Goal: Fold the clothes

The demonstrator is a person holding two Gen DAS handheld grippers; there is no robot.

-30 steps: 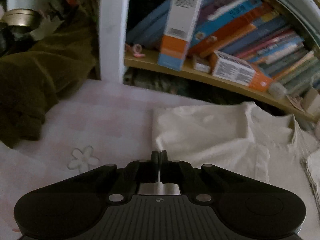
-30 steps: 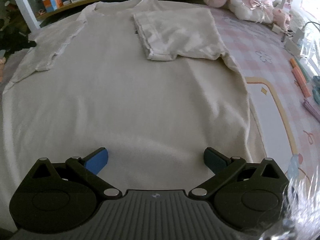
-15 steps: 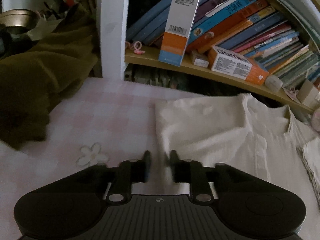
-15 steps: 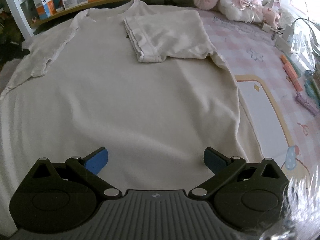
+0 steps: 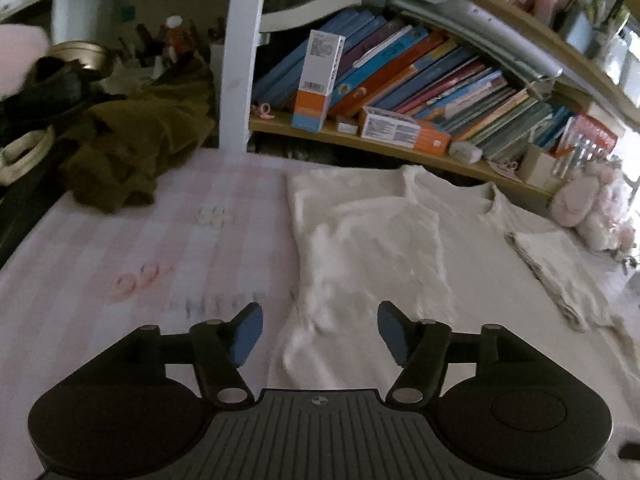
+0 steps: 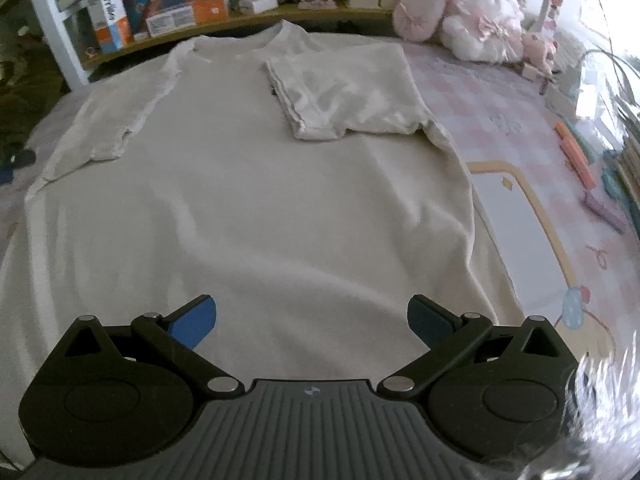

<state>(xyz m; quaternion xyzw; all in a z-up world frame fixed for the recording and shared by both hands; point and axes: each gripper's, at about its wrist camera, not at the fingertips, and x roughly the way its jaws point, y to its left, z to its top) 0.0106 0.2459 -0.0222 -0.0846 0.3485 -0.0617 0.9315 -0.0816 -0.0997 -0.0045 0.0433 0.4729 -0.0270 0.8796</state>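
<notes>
**Shirt part-folded: one sleeve in, one out**

Cream T-shirt [image 6: 256, 200] lies flat on the pink checked bed cover [image 5: 120, 248], neck toward the bookshelf [image 5: 360, 136]. Right sleeve [image 6: 344, 92] is folded onto the chest. Left sleeve [image 5: 360, 248] lies spread and rumpled; body unfolded. Left gripper [image 5: 320, 332] is wide open over that sleeve's edge, holding nothing. Right gripper [image 6: 312, 320] is wide open above the lower body, empty; contact unclear.

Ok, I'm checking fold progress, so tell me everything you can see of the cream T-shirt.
The cream T-shirt looks like soft, lightly wrinkled knit. It lies flat, spread on the pink checked bedcover, round collar towards the bookshelf. One short sleeve is folded inward onto the chest; the other sleeve lies spread outward. Neither claw grips it.
</notes>
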